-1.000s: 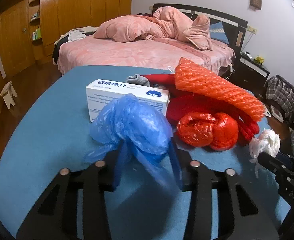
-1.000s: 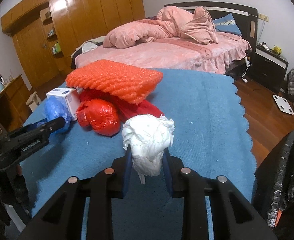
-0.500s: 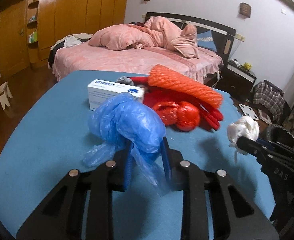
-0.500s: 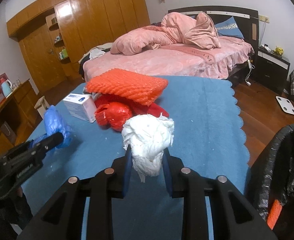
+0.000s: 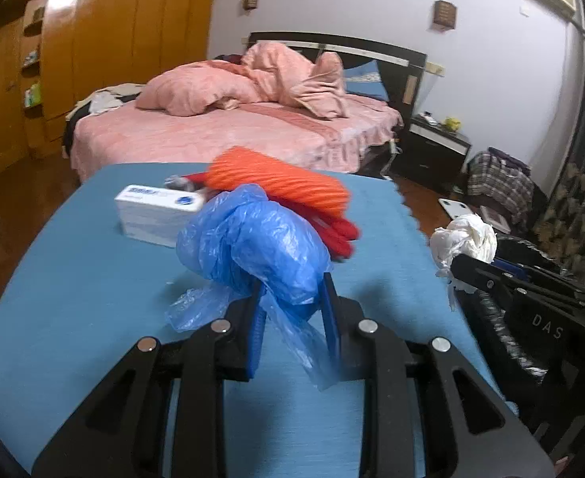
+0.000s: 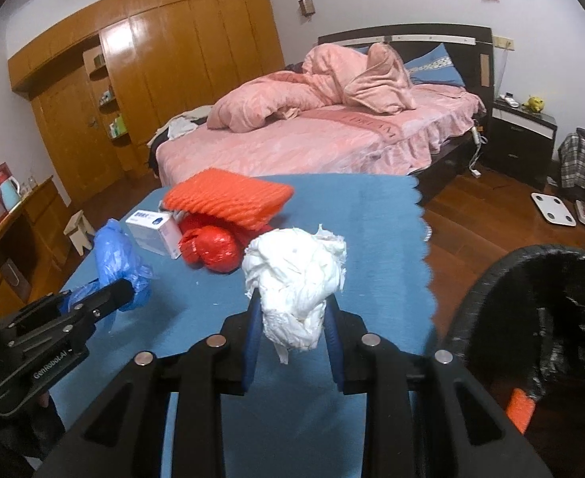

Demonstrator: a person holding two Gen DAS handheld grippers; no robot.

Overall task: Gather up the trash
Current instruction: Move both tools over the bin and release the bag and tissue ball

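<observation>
**Both tools loaded, bin at the right**

The loose tail of the blue plastic bag (image 5: 252,247) could slip free, since the left tool (image 5: 292,310) pinches only its thin lower folds. The right tool (image 6: 290,318) is clamped narrowly on the white tissue wad (image 6: 296,275), beside the black trash bin (image 6: 531,318); it might miss the rim. Farther off on the table (image 6: 372,215) wait the red bag (image 6: 208,247), orange foam net (image 6: 228,199) and white box (image 6: 153,227).
</observation>
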